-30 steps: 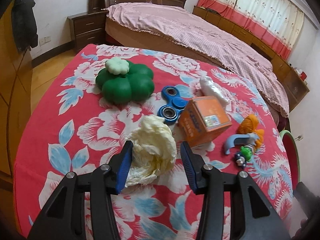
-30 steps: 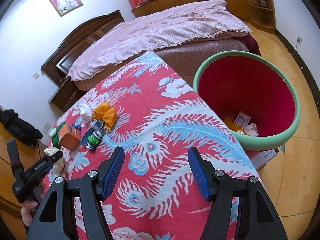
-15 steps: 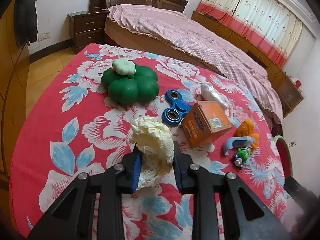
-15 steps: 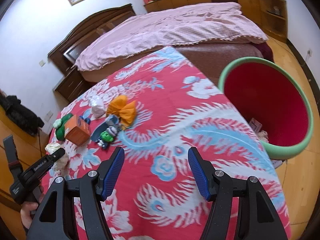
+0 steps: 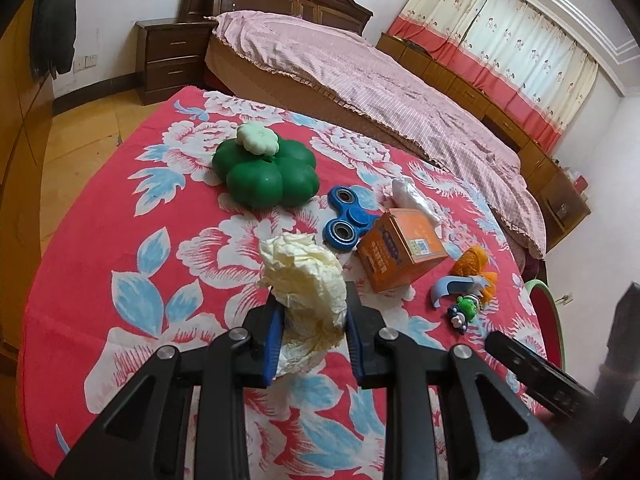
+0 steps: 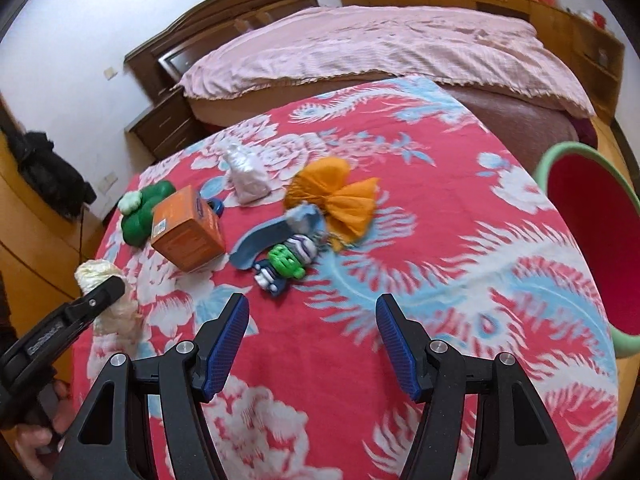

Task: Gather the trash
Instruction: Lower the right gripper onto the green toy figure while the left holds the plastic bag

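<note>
My left gripper point(image 5: 311, 332) is shut on a crumpled cream paper wad point(image 5: 306, 280) and holds it just above the red floral tablecloth point(image 5: 120, 248); the wad also shows in the right wrist view point(image 6: 100, 276). My right gripper point(image 6: 312, 332) is open and empty above the cloth, short of an orange crumpled paper point(image 6: 340, 200) and a white crumpled wad point(image 6: 246, 176). The red bin with a green rim point(image 6: 560, 160) stands off the table's right edge.
On the cloth lie a green flower-shaped toy point(image 5: 264, 172), a blue fidget spinner point(image 5: 350, 216), an orange box point(image 5: 400, 248), a blue curved piece point(image 6: 268, 240) and a small green-headed figure point(image 6: 286, 262). A bed point(image 5: 360, 76) stands behind the table.
My left gripper closed on the cream paper wad and lifted it slightly. My right gripper swung left from the bin toward the toys and orange paper.
</note>
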